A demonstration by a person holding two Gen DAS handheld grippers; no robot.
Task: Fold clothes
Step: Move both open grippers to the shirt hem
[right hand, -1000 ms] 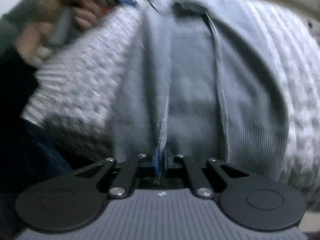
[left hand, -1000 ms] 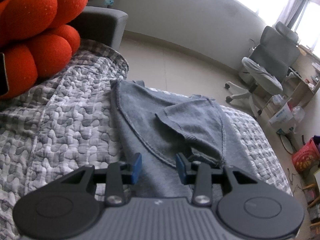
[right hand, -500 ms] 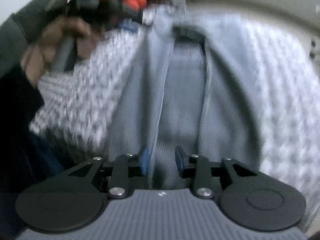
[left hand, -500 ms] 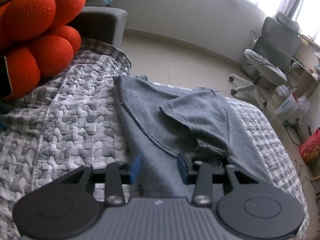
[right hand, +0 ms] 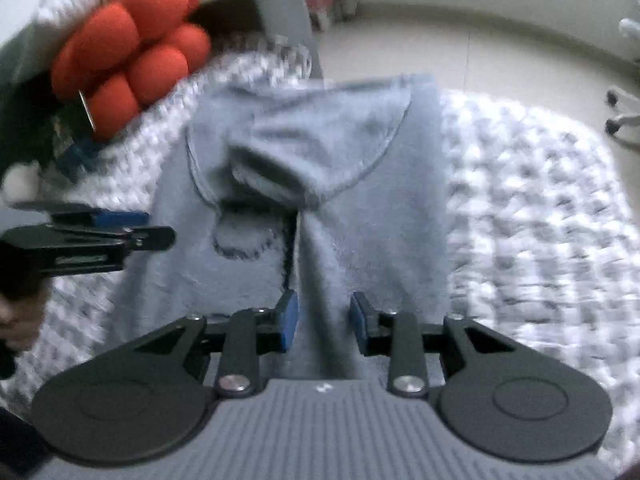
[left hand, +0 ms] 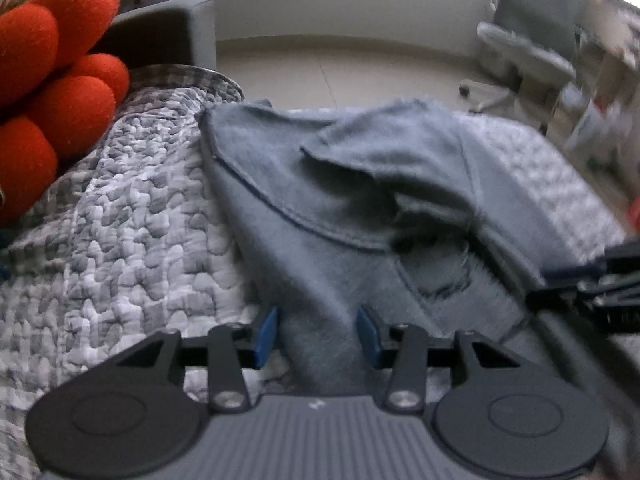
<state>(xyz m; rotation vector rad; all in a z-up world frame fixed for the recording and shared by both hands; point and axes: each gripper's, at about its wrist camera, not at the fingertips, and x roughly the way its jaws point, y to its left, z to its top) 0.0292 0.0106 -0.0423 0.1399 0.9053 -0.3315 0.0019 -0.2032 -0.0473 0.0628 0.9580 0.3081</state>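
A grey jumper [right hand: 320,184] lay lengthwise down the middle of the quilted bed [right hand: 540,208], its sides turned in over the body, its near end at the bed's near edge. Both the left gripper [left hand: 318,332] and the right gripper [right hand: 324,320] stood open, jaws well apart, straddling cloth at that near end but clamping nothing. Judging by this, a lengthwise fold was in hand; whether they were about to pinch or had just let go cannot be told. Only the right view showed the left gripper from the side; only the left showed an office chair [left hand: 532,52]. An orange cushion [left hand: 52,80] sat at the far left corner.
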